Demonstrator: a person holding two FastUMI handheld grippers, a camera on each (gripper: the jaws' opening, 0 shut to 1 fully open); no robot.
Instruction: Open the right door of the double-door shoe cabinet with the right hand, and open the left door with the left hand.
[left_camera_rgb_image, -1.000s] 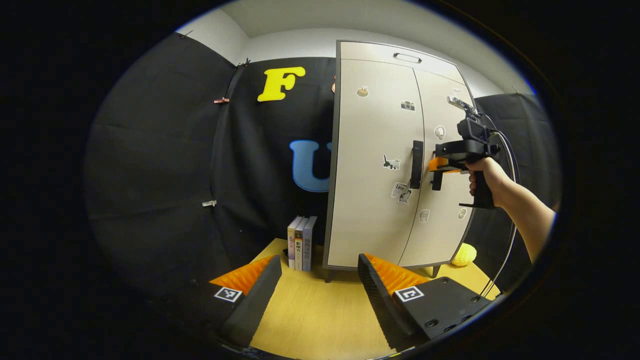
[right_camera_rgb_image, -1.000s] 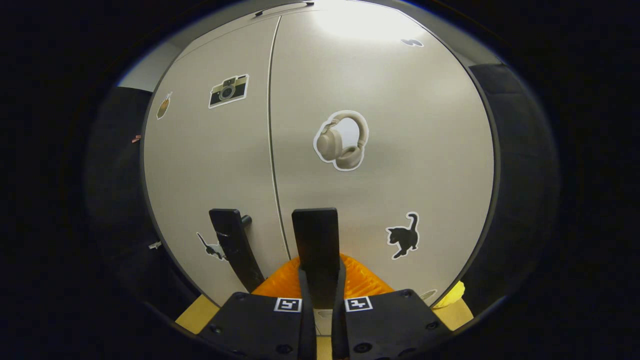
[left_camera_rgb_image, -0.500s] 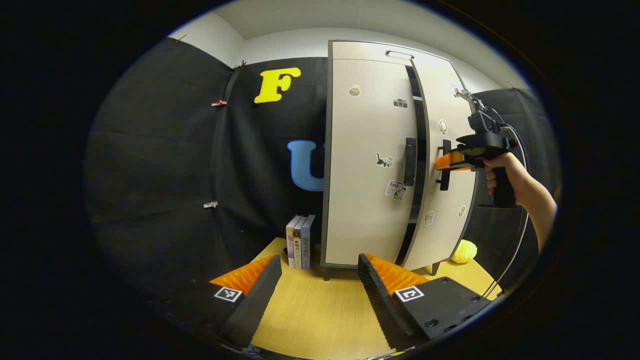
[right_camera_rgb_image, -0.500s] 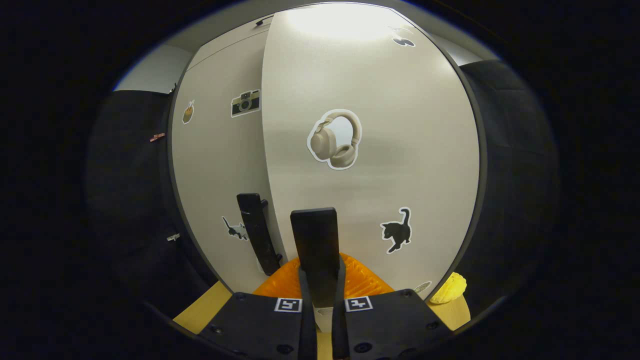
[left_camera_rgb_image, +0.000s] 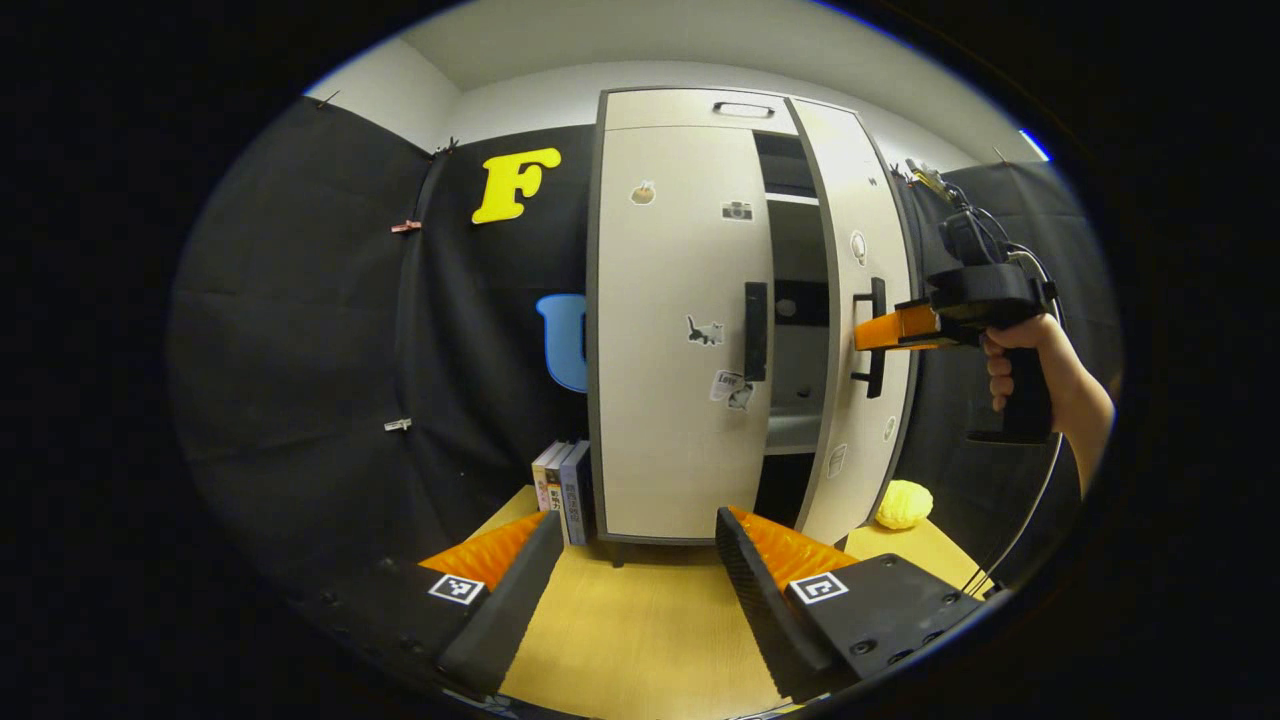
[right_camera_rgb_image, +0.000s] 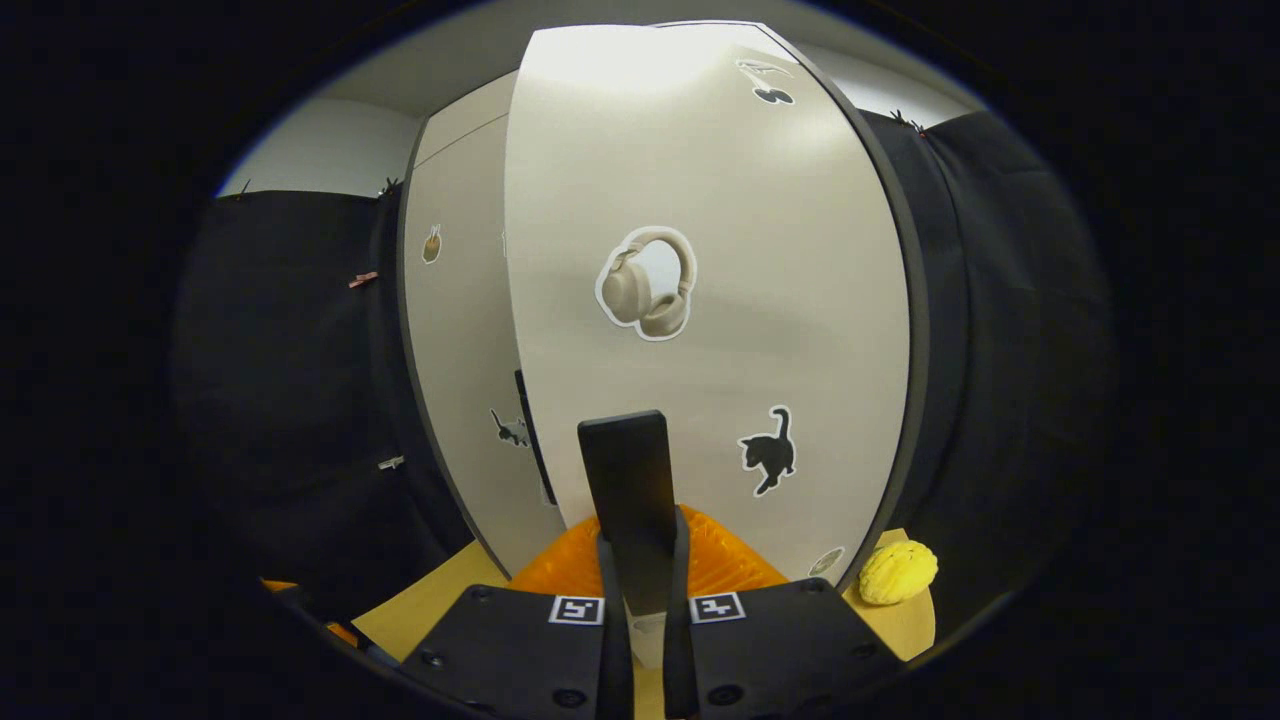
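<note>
Tall upright shoe cabinet (left_camera_rgb_image: 690, 330) stood on the wooden table (left_camera_rgb_image: 630, 640), right door (right_camera_rgb_image: 710, 300) swung partly outward, left door (left_camera_rgb_image: 670, 330) flush, right gripper (right_camera_rgb_image: 640, 560) clamped on the vertical right handle (right_camera_rgb_image: 628, 480), left gripper (left_camera_rgb_image: 640, 580) wide apart, holding nothing, well short of the left handle (left_camera_rgb_image: 756, 330).

Cabinet doors (right_camera_rgb_image: 700, 200): smooth satin laminate w/ paper stickers; table (left_camera_rgb_image: 640, 640) matt wood-grain; wall (left_camera_rgb_image: 300, 330) matt cloth.

My right gripper (right_camera_rgb_image: 640, 560) is clamping its two fingers together on the right door's handle (right_camera_rgb_image: 628, 490), and my hand (left_camera_rgb_image: 1020, 365) is holding its grip upright. My left gripper (left_camera_rgb_image: 640, 560) is hanging low with fingers spread wide, gripping nothing.
</note>
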